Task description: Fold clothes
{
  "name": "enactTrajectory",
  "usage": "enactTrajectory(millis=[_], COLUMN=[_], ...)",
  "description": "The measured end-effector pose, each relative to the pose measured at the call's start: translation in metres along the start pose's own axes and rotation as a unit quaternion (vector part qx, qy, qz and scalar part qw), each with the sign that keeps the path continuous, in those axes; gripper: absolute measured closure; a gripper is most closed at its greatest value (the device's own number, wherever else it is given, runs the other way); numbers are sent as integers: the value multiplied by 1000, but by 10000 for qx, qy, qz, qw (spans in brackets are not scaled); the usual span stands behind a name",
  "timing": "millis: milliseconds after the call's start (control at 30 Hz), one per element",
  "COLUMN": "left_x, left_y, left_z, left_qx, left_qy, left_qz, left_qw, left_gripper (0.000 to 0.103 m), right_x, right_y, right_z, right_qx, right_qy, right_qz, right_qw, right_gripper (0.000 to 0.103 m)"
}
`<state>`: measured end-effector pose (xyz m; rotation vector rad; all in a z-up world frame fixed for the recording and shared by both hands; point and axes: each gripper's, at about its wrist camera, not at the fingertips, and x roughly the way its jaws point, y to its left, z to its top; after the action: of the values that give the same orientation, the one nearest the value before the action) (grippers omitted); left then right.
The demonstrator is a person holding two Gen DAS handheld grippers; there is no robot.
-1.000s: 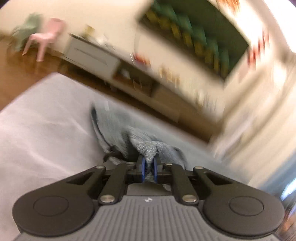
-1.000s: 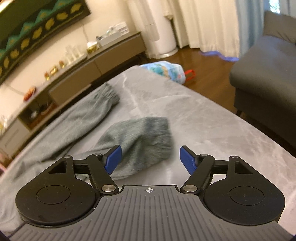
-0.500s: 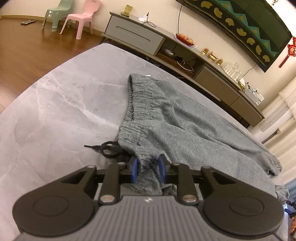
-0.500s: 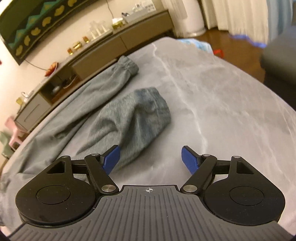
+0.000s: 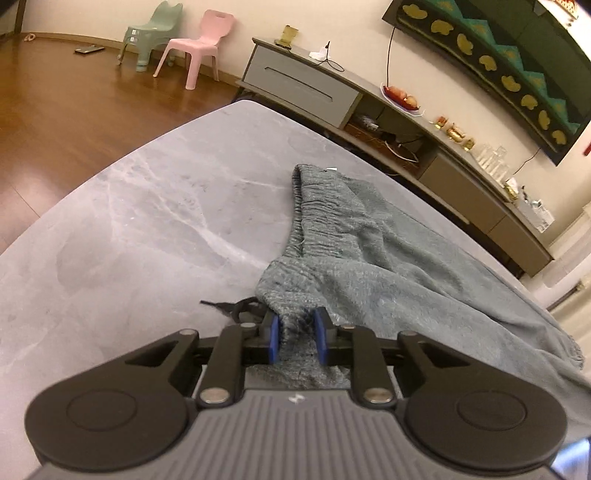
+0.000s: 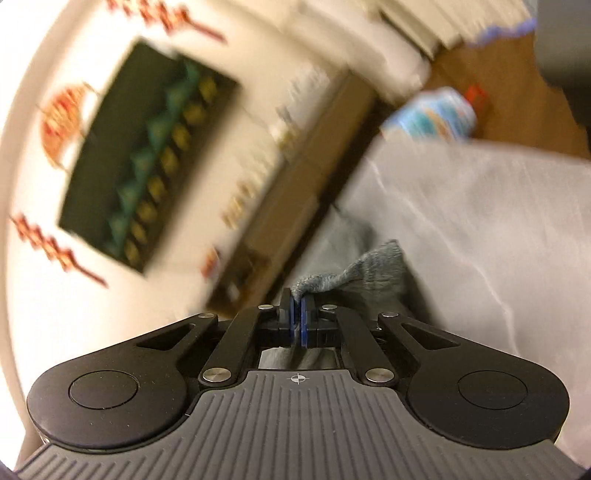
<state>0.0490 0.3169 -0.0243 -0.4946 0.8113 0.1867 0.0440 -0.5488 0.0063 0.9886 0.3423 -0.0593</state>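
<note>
Marble table (image 5: 129, 221): left tongs (image 5: 297, 334) closing on grey trousers (image 5: 369, 258) waistband; right tongs (image 6: 296, 314) clamped tight on hem.

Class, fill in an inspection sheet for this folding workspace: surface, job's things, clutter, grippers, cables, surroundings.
Surface: grey marble-look tabletop.
Job's things: grey fleece trousers spread out, black drawstring at the waistband.
Clutter: nothing seen.
Grippers: left hand-held gripper closing, waistband fabric between its pads; right hand-held gripper shut on trouser fabric.
Cables: black wire above the long grey TV cabinet.
Surroundings: pink plastic chair, green plastic chair, wooden floor.
</note>
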Motion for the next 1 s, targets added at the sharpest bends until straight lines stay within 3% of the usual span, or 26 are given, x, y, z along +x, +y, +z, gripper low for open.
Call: enactTrajectory(millis=[33, 67, 100, 133, 233, 333, 400, 567, 633, 667, 700, 900, 933, 1000], left_x=[5, 10, 15, 17, 20, 18, 19, 20, 18, 16, 11, -53, -58, -62], left_y=[-5, -11, -17, -21, -31, -30, -28, -27, -30, -30, -30, 6, 14, 20], left_z=[0, 0, 0, -1, -5, -7, -6, -5, -6, -6, -7, -19, -24, -34], left_qx=[41, 96, 158, 225, 415, 513, 531, 620, 687, 720, 703, -179, -300, -287], left_qy=[38, 82, 117, 132, 137, 108, 129, 167, 162, 137, 94, -528, -502, -290], left_qz=[45, 74, 118, 155, 202, 185, 172, 102, 71, 54, -29, -968, -1022, -1032], left_qw=[10000, 9999, 9997, 9995, 9988, 9985, 9984, 9979, 9975, 9973, 9975, 9937, 9930, 9938], left_gripper=[86, 87, 88, 88, 88, 88, 88, 88, 91, 93, 94, 95, 95, 94], right_x=[9, 25, 38, 50, 79, 61, 43, 23, 20, 18, 12, -33, -42, -45], right_y=[4, 7, 2, -4, -23, -34, -40, -57, -59, -60, -57, -36, -40, -47], right_z=[2, 0, -2, -5, -9, -3, -6, -37, -47, -52, -48, -7, 0, 7], right_qx=[-223, -598, -814, -989, -1417, -1634, -1868, -3013, -3230, -3337, -3272, -2476, -2313, -2240], right_qy=[-222, -361, -279, -152, 338, 625, 796, 1713, 1913, 2012, 1911, 932, 730, 511], right_qz=[-65, -177, -471, -802, -1661, -1871, -2173, -2693, -2711, -2720, -2627, -1971, -2039, -2414], right_qw=[9995, 9974, 9952, 9917, 9753, 9666, 9548, 8985, 8863, 8799, 8874, 9440, 9485, 9428], right_gripper=[103, 83, 40, 26, 34, 34, 31, 25, 31, 51, 90, 92, 92, 92])
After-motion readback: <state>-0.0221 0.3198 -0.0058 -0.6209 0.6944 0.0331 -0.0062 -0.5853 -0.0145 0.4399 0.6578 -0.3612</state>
